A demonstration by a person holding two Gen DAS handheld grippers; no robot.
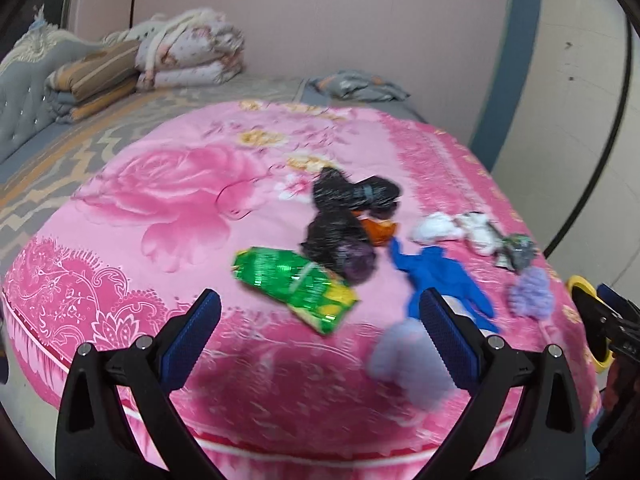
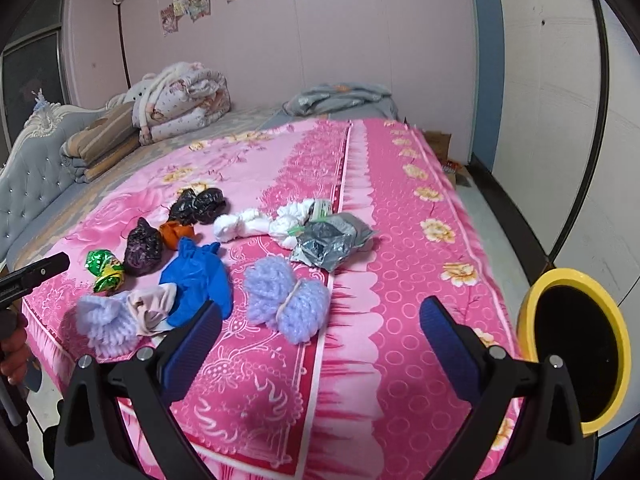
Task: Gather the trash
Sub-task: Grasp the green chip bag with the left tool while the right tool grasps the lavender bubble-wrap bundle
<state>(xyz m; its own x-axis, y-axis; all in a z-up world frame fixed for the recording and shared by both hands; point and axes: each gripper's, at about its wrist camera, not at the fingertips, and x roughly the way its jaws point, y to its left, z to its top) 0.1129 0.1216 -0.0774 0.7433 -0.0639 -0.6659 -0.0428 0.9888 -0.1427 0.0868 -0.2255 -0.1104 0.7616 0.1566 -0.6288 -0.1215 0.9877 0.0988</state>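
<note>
Trash lies on a pink floral bedspread. A green snack wrapper lies just ahead of my open, empty left gripper; it also shows in the right wrist view. Beside it are black crumpled bags, an orange scrap, a blue glove, white wads, a grey foil bag and lilac yarn bundles. My right gripper is open and empty just short of the lilac bundle. A yellow-rimmed bin stands at the right.
Folded quilts and a grey headboard are at the bed's far left. A grey pillow lies at the far end. Cardboard scraps lie on the floor by the wall. My left gripper shows at the left edge.
</note>
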